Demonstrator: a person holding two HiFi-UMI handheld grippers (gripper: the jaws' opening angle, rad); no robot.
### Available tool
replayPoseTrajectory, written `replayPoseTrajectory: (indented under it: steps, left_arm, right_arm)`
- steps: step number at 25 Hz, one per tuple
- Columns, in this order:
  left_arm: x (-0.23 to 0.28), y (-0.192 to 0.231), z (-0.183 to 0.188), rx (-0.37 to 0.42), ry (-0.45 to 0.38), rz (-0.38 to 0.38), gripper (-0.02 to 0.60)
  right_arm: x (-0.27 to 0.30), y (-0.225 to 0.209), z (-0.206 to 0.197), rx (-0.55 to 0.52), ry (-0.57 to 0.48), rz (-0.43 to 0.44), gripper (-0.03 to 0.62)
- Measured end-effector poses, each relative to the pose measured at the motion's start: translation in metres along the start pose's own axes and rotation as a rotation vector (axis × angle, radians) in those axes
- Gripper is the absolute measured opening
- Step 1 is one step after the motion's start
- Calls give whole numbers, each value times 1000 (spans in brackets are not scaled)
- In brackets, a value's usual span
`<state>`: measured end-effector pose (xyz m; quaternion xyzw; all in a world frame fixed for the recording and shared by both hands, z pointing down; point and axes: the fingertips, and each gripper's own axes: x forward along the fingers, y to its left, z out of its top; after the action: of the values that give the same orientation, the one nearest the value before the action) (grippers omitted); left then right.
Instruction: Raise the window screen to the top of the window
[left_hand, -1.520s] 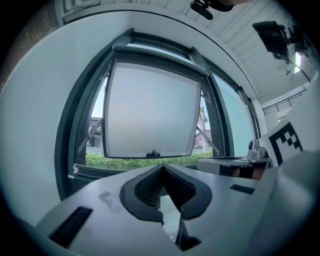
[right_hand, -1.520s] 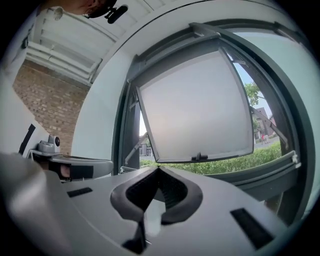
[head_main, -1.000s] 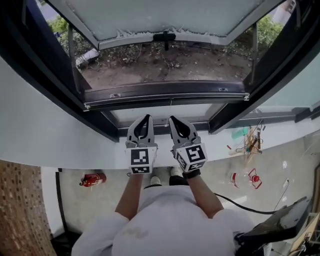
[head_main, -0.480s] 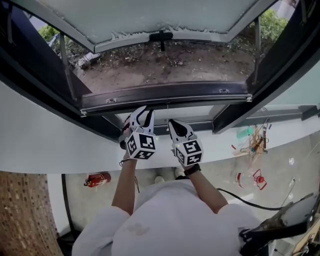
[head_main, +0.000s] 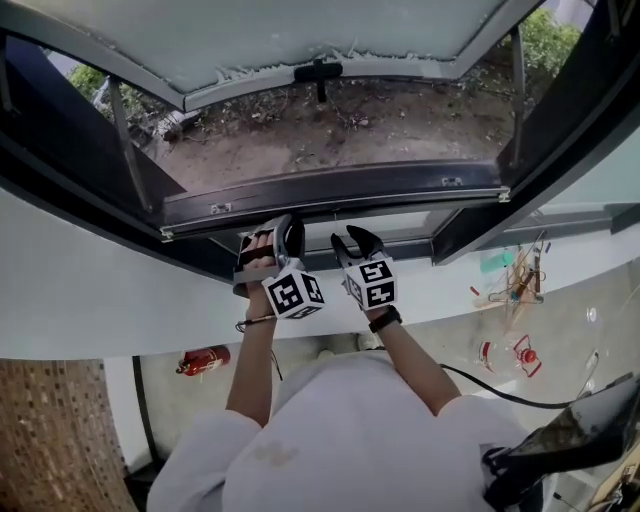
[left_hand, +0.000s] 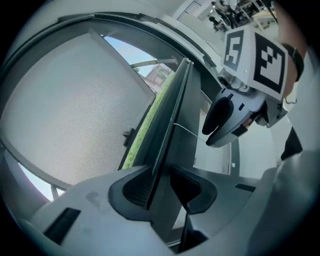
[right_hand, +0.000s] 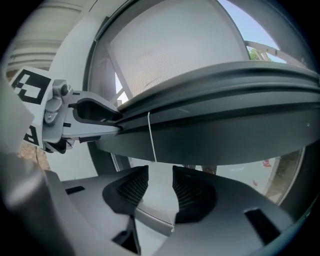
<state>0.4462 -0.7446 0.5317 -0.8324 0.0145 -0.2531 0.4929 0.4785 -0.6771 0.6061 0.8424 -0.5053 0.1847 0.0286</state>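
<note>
The screen's dark bottom rail (head_main: 400, 185) runs across the window opening, and a thin white cord (right_hand: 151, 140) hangs from it. My left gripper (head_main: 283, 228) is rolled on its side with the rail's thin lip (left_hand: 167, 130) between its jaws. The lip lies against one pad (left_hand: 137, 189), and a gap shows at the other. My right gripper (head_main: 350, 242) sits just below the rail (right_hand: 210, 125). Its jaws have just been opening and nothing is between them (right_hand: 160, 187). Each gripper shows in the other's view: the right gripper (left_hand: 225, 120) and the left gripper (right_hand: 95, 112).
The pale outward-opened sash (head_main: 330, 30) with its black handle (head_main: 318, 72) hangs above bare ground outside. A white sill (head_main: 100, 290) curves under the frame. On the floor are a red fire extinguisher (head_main: 205, 360) and clutter (head_main: 515, 280) at right.
Both grippers have moved from the sill toward the dark rail. The left one has rolled onto its side around the rail's lip. The right jaws have parted.
</note>
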Motion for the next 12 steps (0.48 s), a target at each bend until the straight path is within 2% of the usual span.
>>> replayPoseTrajectory:
  steps: [5, 8, 9, 10, 12]
  left_arm:
    - [2, -3, 1, 55, 19, 35, 87]
    - [3, -3, 0, 75, 50, 22, 87]
    - [3, -2, 0, 78, 58, 16, 87]
    - [3, -2, 0, 78, 62, 13, 87]
    - [2, -3, 0, 76, 67, 8, 87]
  right_arm:
    - [31, 3, -11, -9, 12, 44, 127]
    - [47, 6, -37, -39, 53, 60, 125]
    - [49, 7, -46, -48, 63, 64, 31]
    - [49, 8, -55, -52, 65, 72, 0]
    - [49, 12, -75, -59, 112, 94, 0]
